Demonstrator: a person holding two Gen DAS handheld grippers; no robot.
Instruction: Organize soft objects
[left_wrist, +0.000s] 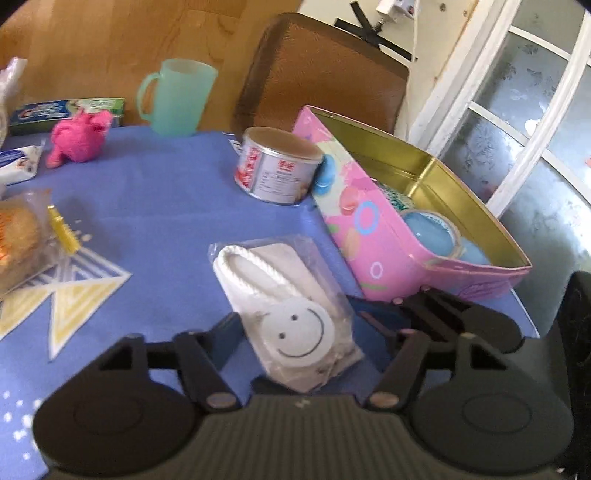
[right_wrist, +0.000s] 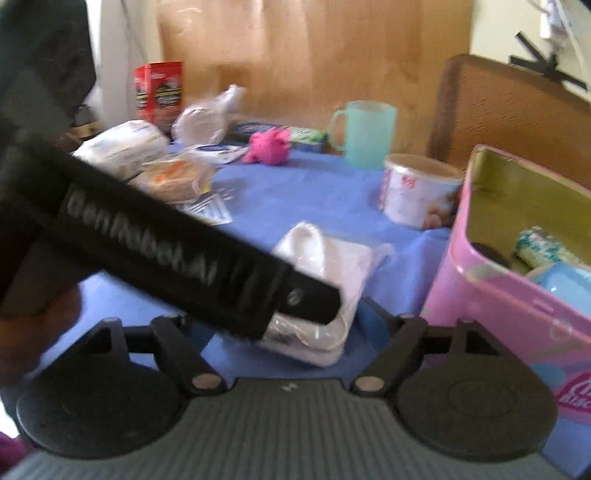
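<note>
Both grippers' jaws stand apart around the clear-bagged white smiley pouch (left_wrist: 291, 310); we judge it light, soft, slippery—grip mid-body.

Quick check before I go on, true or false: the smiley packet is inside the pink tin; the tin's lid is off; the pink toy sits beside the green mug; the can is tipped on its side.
1. The smiley packet is inside the pink tin. False: it lies on the blue cloth beside it.
2. The tin is open. True.
3. The pink toy sits near the green mug. True.
4. The can lies on its side. False: upright.
</note>
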